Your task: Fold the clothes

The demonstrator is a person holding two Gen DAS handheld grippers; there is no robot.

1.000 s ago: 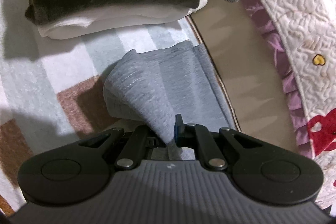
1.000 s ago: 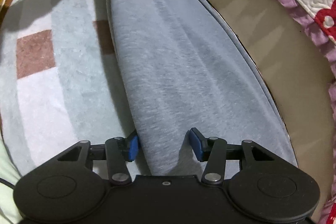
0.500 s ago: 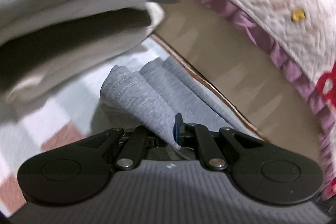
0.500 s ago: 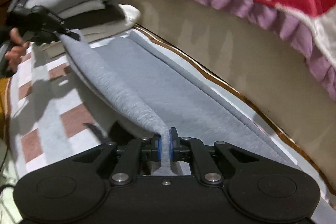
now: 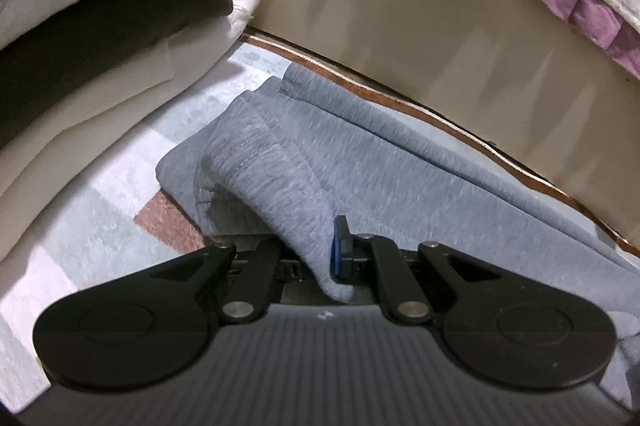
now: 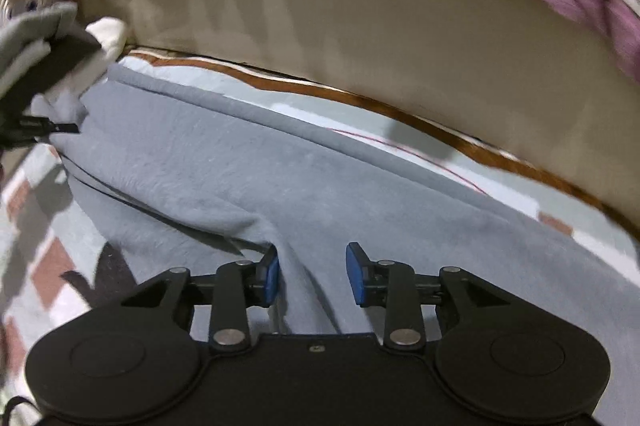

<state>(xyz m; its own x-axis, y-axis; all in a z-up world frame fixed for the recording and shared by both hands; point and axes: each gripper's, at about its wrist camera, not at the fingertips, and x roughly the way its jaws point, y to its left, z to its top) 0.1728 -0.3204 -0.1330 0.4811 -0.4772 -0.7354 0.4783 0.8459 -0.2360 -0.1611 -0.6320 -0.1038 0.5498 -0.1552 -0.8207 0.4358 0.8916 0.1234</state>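
Folding grey trousers lengthwise on the checked blanket, we keep the left gripper clamped on one end so the crease holds, while the right gripper opens, cloth loose between its jaws.

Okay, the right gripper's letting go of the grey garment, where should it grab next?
Judging by the lie, take the raised ridge of the grey garment between the opening right gripper pads, from above. That fold stands up; elsewhere the cloth lies flat.
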